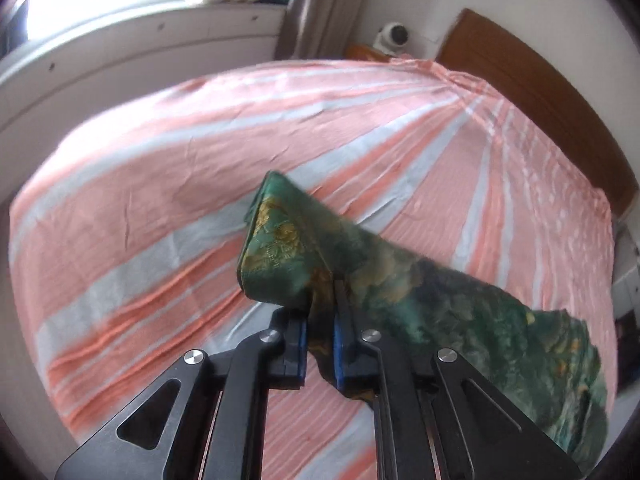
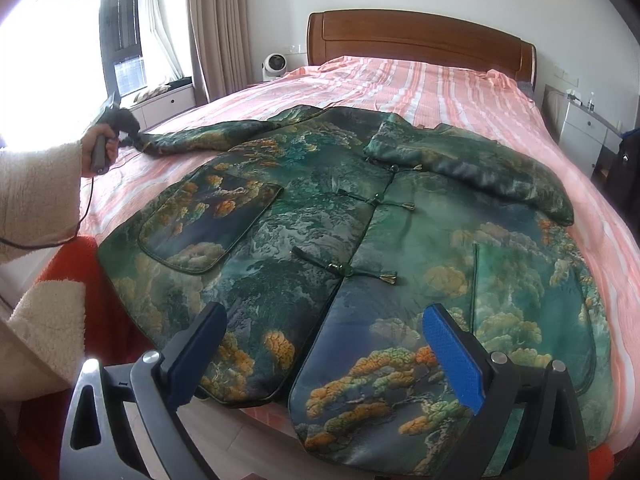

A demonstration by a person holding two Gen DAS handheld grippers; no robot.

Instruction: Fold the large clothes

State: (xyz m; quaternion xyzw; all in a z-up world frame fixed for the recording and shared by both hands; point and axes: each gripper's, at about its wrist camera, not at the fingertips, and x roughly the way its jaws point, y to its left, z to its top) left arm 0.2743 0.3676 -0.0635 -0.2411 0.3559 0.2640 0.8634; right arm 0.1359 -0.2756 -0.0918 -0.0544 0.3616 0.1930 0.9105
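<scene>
The bed (image 2: pixel 440 80) carries the green jacket (image 2: pixel 320 220), spread front-up, its long axis running from the near hem to the collar by the headboard. One sleeve (image 2: pixel 208 136) stretches out sideways; the left claw (image 1: pixel 320 320) is clenched on its cuff. The right claw (image 2: pixel 320 344) hangs released over the hem, touching nothing. The other sleeve lies folded across the chest, its cuff hard to make out
</scene>
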